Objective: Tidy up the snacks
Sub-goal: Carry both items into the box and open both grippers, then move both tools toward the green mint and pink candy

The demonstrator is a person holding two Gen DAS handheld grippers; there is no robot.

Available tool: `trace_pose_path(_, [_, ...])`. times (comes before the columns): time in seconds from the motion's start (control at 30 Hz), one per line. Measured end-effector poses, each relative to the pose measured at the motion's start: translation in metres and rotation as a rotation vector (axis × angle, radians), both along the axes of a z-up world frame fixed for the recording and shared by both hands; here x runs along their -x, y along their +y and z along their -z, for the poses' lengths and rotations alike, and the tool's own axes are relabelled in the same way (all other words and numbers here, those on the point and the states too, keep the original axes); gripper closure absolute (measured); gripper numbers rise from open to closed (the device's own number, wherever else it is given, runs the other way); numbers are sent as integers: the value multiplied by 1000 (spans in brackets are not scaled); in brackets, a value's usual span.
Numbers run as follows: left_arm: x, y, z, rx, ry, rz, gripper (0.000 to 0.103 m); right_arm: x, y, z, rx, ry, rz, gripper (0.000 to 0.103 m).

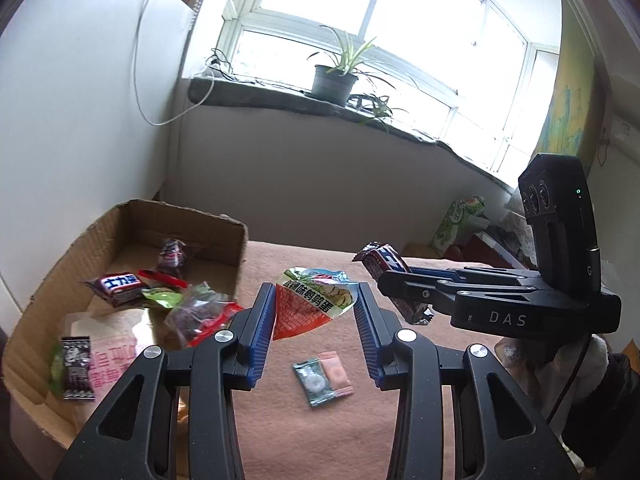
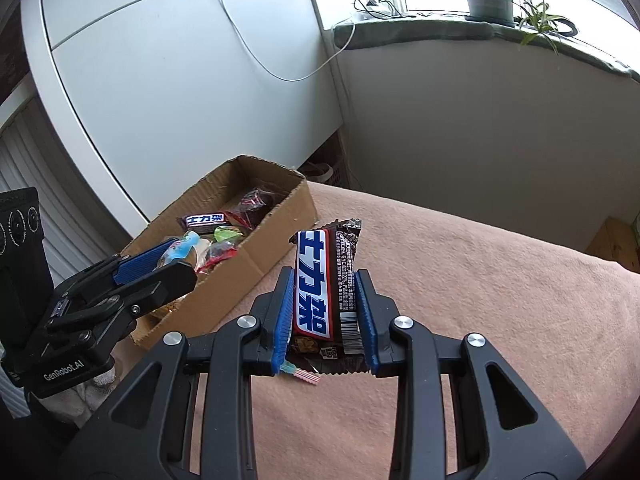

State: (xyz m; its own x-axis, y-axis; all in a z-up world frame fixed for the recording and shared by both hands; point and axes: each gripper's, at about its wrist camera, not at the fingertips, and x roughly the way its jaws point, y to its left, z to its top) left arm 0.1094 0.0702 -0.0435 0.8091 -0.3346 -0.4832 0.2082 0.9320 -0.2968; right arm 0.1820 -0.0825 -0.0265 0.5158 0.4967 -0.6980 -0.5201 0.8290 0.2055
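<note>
My left gripper (image 1: 316, 312) is shut on a red and green quail-egg snack packet (image 1: 312, 304), held above the pink blanket (image 1: 320, 432) just right of the cardboard box (image 1: 224, 236). My right gripper (image 2: 326, 312) is shut on a brown Snickers bar (image 2: 320, 284); it shows in the left wrist view (image 1: 384, 266) too. The box (image 2: 256, 264) holds another Snickers bar (image 1: 120, 286), a black sachet (image 1: 76, 366) and several other packets. Two small candies, one green (image 1: 316, 384) and one pink (image 1: 338, 372), lie on the blanket below my left gripper.
A white wall and cabinet stand behind the box. A windowsill with a potted plant (image 1: 334, 80) runs along the back. A green carton (image 1: 460, 224) sits at the blanket's far right. A white cable (image 2: 280, 68) hangs down the wall.
</note>
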Motion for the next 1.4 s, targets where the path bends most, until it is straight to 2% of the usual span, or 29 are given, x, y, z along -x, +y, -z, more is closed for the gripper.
trace_pose_path(0.27, [11, 58, 11, 13, 11, -125, 65, -4, 60, -1, 33, -8, -69, 72])
trace_pose_path(0.37, [12, 72, 16, -9, 21, -169, 65, -6, 83, 1, 40, -2, -100, 72])
trace_pose_path(0.7, [10, 86, 26, -82, 49, -259, 64, -16, 142, 17, 87, 8, -179, 72])
trace_pose_path(0.8, [10, 88, 27, -85, 57, -269, 63, -19, 145, 21, 85, 21, -186, 68])
trace_pose_path(0.87, [9, 90, 28, -80, 72, -285, 59, -20, 143, 20, 78, 16, -178, 42])
trace_pose_path(0.9, [9, 91, 28, -76, 76, -293, 52, -19, 141, 18, 72, 8, -172, 39])
trace_pose_path(1.4, [10, 66, 18, -100, 40, -243, 50, -17, 92, 1, 45, -32, -85, 33])
